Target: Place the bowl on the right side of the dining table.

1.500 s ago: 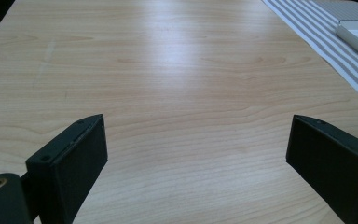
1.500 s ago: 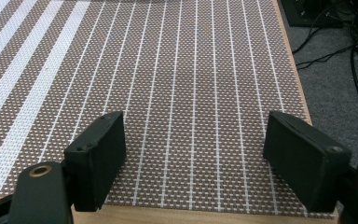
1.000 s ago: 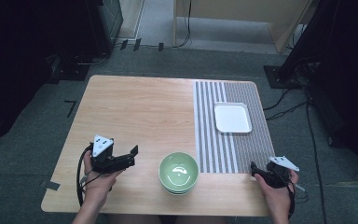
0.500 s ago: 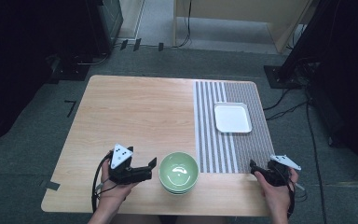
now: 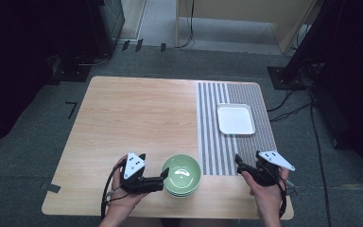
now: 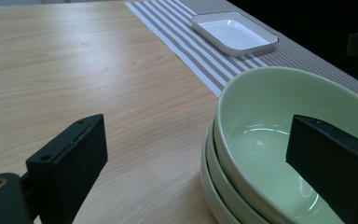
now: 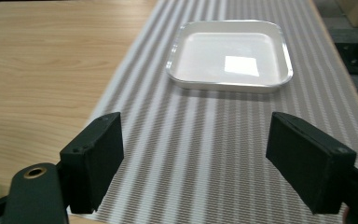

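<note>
A stack of pale green bowls (image 5: pixel 182 175) (image 6: pixel 279 154) sits near the table's front edge. My left gripper (image 5: pixel 164 177) (image 6: pixel 205 163) is open at the stack's left rim; one jaw reaches over the top bowl's inside, the other stays outside above the wood. A white square plate (image 5: pixel 236 118) (image 7: pixel 230 53) (image 6: pixel 233 32) lies on the striped grey mat (image 5: pixel 222 142) (image 7: pixel 205 154). My right gripper (image 5: pixel 238 161) (image 7: pixel 205 163) hovers open over the mat's front part, pointing at the plate, with nothing between its jaws.
The wooden table (image 5: pixel 132 118) has bare room to the left and behind the bowls. Dark cabinets and cables stand on the floor around the table. The table's front edge is right under both hands.
My left gripper has moved to the right along the front edge until its jaws straddle the bowl rim. The right gripper has stayed almost still.
</note>
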Available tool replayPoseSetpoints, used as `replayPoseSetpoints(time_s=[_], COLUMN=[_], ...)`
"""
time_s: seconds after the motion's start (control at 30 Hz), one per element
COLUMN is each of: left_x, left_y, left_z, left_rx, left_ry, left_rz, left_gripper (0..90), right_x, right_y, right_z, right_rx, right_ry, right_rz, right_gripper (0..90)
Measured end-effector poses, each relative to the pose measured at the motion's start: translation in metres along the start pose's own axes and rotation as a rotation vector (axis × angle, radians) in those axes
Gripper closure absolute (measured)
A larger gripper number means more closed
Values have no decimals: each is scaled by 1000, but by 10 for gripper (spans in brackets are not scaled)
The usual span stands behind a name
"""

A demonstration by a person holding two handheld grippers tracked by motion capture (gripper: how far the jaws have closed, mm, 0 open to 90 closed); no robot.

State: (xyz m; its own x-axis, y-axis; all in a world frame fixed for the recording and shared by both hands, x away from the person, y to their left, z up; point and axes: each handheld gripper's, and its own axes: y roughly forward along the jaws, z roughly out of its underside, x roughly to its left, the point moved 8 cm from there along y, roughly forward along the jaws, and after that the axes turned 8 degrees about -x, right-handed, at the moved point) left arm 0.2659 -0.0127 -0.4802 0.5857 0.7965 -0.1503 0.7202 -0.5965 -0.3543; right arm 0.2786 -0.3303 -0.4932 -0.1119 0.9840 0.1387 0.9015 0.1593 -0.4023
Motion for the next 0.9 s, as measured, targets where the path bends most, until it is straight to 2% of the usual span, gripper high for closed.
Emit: replayPoseSetpoints(time_s=[0.17, 0.43, 0.5, 0.6, 0.67, 0.73, 0.9], left_x=[-8, -22, -25, -26, -25, -23, -23], left_y=[3, 9, 11, 14, 16, 19, 25], left_z=[5, 18, 23, 26, 29, 34, 41], left_rx=[9, 42, 52, 57, 65, 80, 92], left_ry=[10, 46, 82, 77, 81, 73, 66], left_rz=[20, 50, 35, 41, 24, 24, 23], left_gripper=[51, 51, 51, 51, 55, 63, 63], right_x=[31, 72, 80, 90, 97, 103, 115], right_y=[-1, -9, -10, -10, -10, -10, -8], right_z=[-7, -17, -16, -14, -12, -10, -5], right_rx=[11, -25, -24, -14, -3, 4, 16], right_ry=[-22, -37, -40, -37, -31, -33, -53], right_rz=[-56, -161, -189, -208, -229, -237, -265], right_gripper=[191, 190, 186, 186, 186, 186, 205])
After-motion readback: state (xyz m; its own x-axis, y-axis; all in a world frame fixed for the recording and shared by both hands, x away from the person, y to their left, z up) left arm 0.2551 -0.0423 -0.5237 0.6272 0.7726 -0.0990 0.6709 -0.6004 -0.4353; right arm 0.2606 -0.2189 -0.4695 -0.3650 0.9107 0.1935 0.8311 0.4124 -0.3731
